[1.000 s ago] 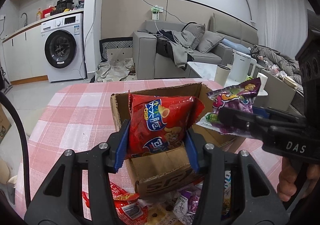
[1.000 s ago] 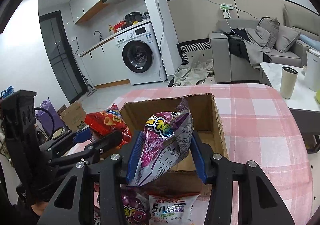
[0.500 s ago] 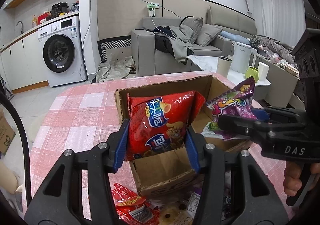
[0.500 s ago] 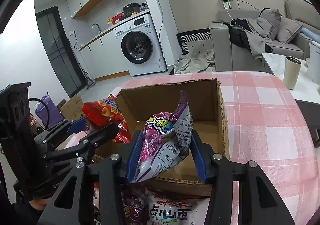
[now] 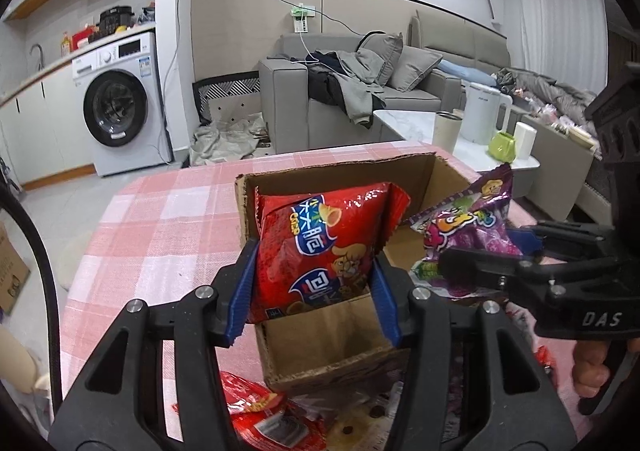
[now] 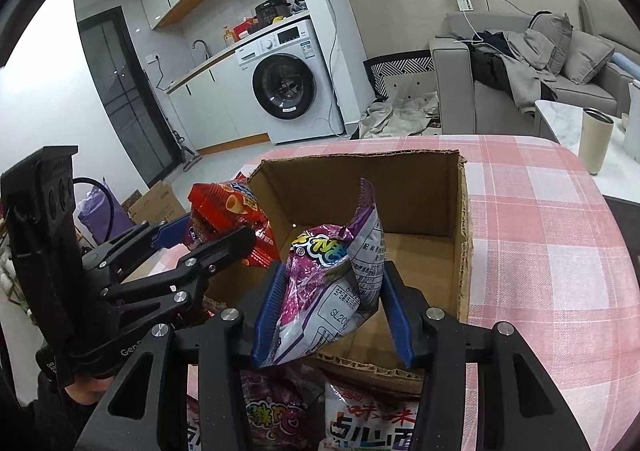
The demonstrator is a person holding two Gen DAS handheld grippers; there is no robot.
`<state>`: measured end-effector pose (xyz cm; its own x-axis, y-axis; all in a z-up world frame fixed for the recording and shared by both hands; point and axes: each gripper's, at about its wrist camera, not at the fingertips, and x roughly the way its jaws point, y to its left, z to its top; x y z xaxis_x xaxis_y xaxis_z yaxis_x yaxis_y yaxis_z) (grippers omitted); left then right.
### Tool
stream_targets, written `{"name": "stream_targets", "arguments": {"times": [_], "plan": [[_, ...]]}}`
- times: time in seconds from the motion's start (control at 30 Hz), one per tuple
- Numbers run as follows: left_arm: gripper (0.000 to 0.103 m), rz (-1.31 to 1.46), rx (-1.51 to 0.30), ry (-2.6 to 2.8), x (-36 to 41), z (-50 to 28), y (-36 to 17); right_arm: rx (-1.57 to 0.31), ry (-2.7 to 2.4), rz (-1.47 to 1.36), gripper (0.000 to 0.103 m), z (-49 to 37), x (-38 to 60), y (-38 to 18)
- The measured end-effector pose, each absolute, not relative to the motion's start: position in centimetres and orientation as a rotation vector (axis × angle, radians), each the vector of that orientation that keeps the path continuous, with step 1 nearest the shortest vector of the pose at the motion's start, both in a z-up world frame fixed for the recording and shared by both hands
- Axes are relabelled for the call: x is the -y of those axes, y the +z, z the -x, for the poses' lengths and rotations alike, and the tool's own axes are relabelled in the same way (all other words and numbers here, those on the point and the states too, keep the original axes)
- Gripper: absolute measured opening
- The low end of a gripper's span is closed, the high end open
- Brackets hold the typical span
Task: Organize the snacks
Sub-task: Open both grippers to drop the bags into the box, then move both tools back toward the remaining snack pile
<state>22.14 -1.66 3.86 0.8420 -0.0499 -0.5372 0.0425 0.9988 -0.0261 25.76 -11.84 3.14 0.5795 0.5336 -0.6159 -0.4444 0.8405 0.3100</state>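
An open cardboard box [image 5: 404,171] [image 6: 464,235] stands on the pink checked tablecloth. My left gripper [image 5: 314,283] is shut on a red snack bag [image 5: 320,247], held upright over the box's near left corner. My right gripper [image 6: 332,303] is shut on a purple snack bag [image 6: 340,279], held over the box's near edge. In the left wrist view the purple snack bag [image 5: 468,227] and the right gripper [image 5: 484,257] come in from the right. In the right wrist view the red snack bag [image 6: 228,215] and the left gripper [image 6: 212,237] come in from the left. The box floor that shows is bare.
Several loose snack packets [image 5: 256,415] [image 6: 368,423] lie on the table in front of the box. The table [image 6: 560,251] runs pink and checked to the right and behind. A washing machine [image 5: 120,115], a grey sofa [image 5: 360,91] and a side table with cups [image 5: 472,131] stand beyond.
Both views have tipped a little further down toward the box, which now shows more of its inside. Both bags stay gripped and hang slightly further over the box.
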Motion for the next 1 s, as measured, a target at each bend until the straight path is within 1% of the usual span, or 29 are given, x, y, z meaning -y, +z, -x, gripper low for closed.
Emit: {"name": "stream_targets", "arguments": {"times": [0.07,0.13,0.23,0.27,0.3,0.33,0.4,0.43,0.47,0.5,0.53,0.7,1.0], "plan": [[0.05,0.024,-0.569,-0.052,1.6,-21.9,4.0,-0.759,0.573,-0.141,0.049,-25.9,12.2,3.2],[0.055,0.01,-0.585,-0.051,1.9,-21.9,4.1,-0.739,0.585,-0.156,0.052,-26.0,12.7,3.3],[0.065,-0.012,-0.587,-0.072,2.4,-21.3,4.3,-0.707,0.575,-0.131,0.055,-25.6,12.8,3.8],[0.073,-0.012,-0.587,-0.081,2.5,-21.0,4.5,-0.681,0.557,-0.114,0.057,-25.3,12.9,4.1],[0.081,-0.012,-0.586,-0.072,2.6,-20.6,4.8,-0.66,0.548,-0.107,0.063,-24.8,12.9,4.4],[0.084,-0.009,-0.583,-0.072,2.6,-20.2,5.0,-0.642,0.547,-0.108,0.067,-24.5,13.2,4.6],[0.086,0.013,-0.575,-0.089,2.4,-19.2,5.5,-0.61,0.54,-0.118,0.086,-23.8,13.8,5.1],[0.088,0.021,-0.574,-0.088,2.3,-18.8,5.7,-0.603,0.528,-0.122,0.089,-23.5,14.2,5.3],[0.092,0.025,-0.573,-0.083,2.2,-18.3,5.8,-0.598,0.519,-0.125,0.096,-23.3,14.5,5.4],[0.1,0.028,-0.569,-0.072,2.1,-17.8,6.0,-0.602,0.508,-0.131,0.101,-23.0,15.0,5.5],[0.103,0.03,-0.562,-0.061,2.0,-17.2,6.2,-0.61,0.506,-0.134,0.102,-22.8,15.2,5.6],[0.102,0.079,-0.563,-0.054,1.1,-14.7,6.6,-0.633,0.498,-0.101,0.103,-21.0,16.0,5.5],[0.102,0.072,-0.578,-0.038,1.0,-10.1,6.4,-0.656,0.482,-0.053,0.103,-17.9,16.6,4.7]]}}
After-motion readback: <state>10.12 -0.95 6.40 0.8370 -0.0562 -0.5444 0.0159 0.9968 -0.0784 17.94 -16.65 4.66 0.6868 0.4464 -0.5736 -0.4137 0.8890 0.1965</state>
